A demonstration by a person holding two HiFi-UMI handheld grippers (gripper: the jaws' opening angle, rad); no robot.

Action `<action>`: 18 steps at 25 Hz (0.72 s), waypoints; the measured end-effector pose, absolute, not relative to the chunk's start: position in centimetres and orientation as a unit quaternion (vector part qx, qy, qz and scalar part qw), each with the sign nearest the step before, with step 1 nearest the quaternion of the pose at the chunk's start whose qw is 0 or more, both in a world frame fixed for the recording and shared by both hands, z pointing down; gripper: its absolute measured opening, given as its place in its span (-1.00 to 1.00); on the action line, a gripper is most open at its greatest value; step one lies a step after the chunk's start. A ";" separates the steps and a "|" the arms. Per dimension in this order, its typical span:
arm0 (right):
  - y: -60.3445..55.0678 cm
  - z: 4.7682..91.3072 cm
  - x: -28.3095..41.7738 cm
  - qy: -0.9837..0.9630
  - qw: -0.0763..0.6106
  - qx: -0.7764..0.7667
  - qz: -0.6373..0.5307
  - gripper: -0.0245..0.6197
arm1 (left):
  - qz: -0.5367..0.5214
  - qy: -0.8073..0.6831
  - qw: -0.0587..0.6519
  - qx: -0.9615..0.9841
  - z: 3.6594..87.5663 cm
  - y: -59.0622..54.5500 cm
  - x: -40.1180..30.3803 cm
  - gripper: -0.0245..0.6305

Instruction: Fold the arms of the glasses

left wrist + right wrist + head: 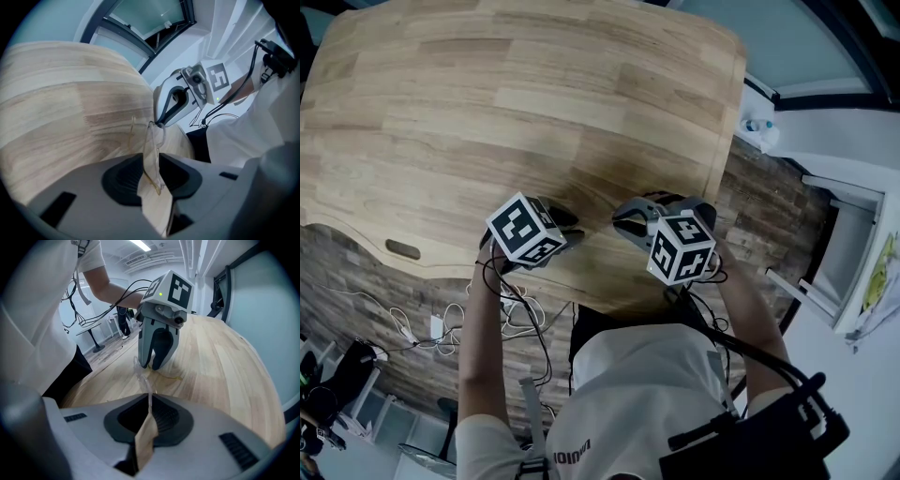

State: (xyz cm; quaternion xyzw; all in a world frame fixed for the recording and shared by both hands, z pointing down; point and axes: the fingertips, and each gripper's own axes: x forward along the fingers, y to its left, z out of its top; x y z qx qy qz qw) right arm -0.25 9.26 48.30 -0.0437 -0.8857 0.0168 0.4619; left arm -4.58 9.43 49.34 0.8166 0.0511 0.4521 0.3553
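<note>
A bright white room around a pale wooden table point(534, 103).

The tabletop is laid in light planks with rounded corners, and it stands on a darker floor point(366, 281) of mixed brown boards. Loose white cables point(431, 328) trail over the floor beside the table. A white piece of furniture point(853, 253) stands off the table's far corner; I cannot tell its kind. A dark-framed window point(150, 18) lines the wall past the table's end. A strip light point(139, 244) glows on the white ceiling, and a desk on black legs point(91, 331) stands farther back.
</note>
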 end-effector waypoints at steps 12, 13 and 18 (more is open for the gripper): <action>8.9 48.2 -0.3 -0.887 0.460 -0.033 0.018 -0.80 | 0.396 -0.056 0.368 0.839 47.7 6.2 -7.1 -0.57; 8.9 48.3 -0.3 -0.887 0.460 -0.033 0.019 -0.80 | 0.384 -0.061 0.376 0.841 47.5 6.0 -7.1 -0.57; 8.8 48.4 -0.3 -0.886 0.461 -0.031 0.019 -0.80 | 0.306 -0.080 0.413 0.854 45.7 4.5 -7.0 -0.57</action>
